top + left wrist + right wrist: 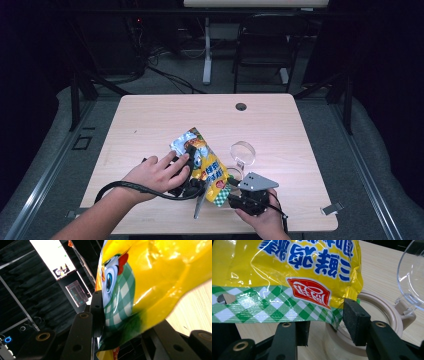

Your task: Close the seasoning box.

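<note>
On the near half of the tabletop (pixel 150 115), a yellow snack bag (pixel 205 162) with a green-checked bottom band is held up off the wood between 2 hand-held tongs. Its silver top edge points away from the person and its checked end points toward them.

From the high view, the left tongs (pixel 192 157) come in from the left under the person's left hand (pixel 157 174) and clasp the bag across its middle. The left gripper view shows the foil (pixel 150 282) wedged between the 2 black jaws, the left jaw flat against the checked print, so these tongs are clenched on the bag.

At the near edge, the right tongs (pixel 240 192) sit in the right hand (pixel 267 220). In the right gripper view the bag's checked band (pixel 274 307) hangs over the gap; the jaws stand apart, the right pad (pixel 354 320) just at the bag's corner, not pressing it, so they are released.

Just right of the bag stands a beige jar (pixel 377 312) with its clear lid (pixel 243 152) flipped up on a hinge.
</note>
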The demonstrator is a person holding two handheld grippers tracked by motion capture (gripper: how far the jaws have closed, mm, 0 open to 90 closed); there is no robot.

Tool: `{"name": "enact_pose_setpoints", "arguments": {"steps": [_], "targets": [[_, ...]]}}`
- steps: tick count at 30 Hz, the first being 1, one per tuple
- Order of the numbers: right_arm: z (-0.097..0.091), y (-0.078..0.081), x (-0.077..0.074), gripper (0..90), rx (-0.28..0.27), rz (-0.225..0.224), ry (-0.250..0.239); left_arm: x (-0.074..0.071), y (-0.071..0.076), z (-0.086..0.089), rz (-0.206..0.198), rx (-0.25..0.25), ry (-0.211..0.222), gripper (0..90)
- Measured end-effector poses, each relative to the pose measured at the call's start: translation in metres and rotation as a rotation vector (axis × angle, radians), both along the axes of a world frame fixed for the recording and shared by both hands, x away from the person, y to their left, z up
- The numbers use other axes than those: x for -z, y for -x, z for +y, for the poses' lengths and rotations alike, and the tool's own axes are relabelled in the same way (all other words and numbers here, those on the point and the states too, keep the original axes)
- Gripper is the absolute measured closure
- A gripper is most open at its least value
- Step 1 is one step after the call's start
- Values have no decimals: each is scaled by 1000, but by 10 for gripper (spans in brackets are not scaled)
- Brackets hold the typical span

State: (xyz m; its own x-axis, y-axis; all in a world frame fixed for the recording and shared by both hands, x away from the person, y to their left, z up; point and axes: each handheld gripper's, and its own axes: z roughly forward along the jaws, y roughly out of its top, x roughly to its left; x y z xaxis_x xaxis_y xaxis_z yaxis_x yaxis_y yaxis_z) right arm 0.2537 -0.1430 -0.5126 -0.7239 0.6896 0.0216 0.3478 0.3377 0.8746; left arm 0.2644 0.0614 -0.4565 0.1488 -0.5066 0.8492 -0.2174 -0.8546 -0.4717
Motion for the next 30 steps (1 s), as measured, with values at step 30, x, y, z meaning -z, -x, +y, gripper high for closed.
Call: {"name": "enact_pose_setpoints", "arguments": {"steps": [30], "targets": [[0,0,0,579,1,-1,-4,0,-1,0,3,35,15,720]]}}
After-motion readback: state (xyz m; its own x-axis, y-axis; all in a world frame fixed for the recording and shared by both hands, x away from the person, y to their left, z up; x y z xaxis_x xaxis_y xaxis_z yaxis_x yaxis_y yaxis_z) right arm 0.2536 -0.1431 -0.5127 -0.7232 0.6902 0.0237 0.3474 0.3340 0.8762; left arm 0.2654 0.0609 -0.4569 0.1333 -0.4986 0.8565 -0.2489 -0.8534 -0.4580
